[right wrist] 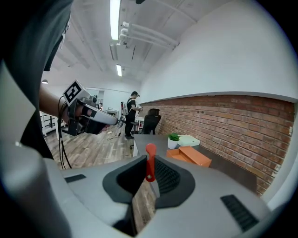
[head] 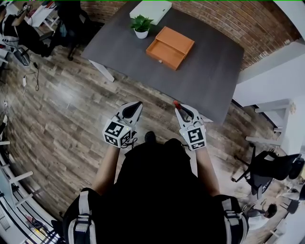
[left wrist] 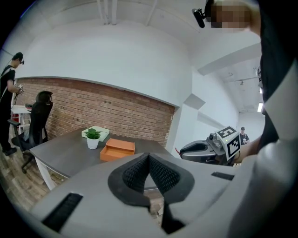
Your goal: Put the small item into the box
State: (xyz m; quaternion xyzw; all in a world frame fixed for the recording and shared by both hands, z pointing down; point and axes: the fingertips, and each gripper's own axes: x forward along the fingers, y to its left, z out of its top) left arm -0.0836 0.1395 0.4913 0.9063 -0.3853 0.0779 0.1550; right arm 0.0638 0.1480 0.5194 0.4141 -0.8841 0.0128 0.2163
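The small item, a thin red-handled piece with a metal strip below, stands upright between the pads of my right gripper, which is shut on it. Its red tip shows at that gripper in the head view. My left gripper is shut with nothing in it. Both are held side by side over the wooden floor, short of the table's near edge. The open orange box lies on the dark grey table, well ahead of both.
A small potted plant and a flat white box stand behind the orange box. Office chairs are at the right. A person stands by desks farther back, with a black chair at the table's left end.
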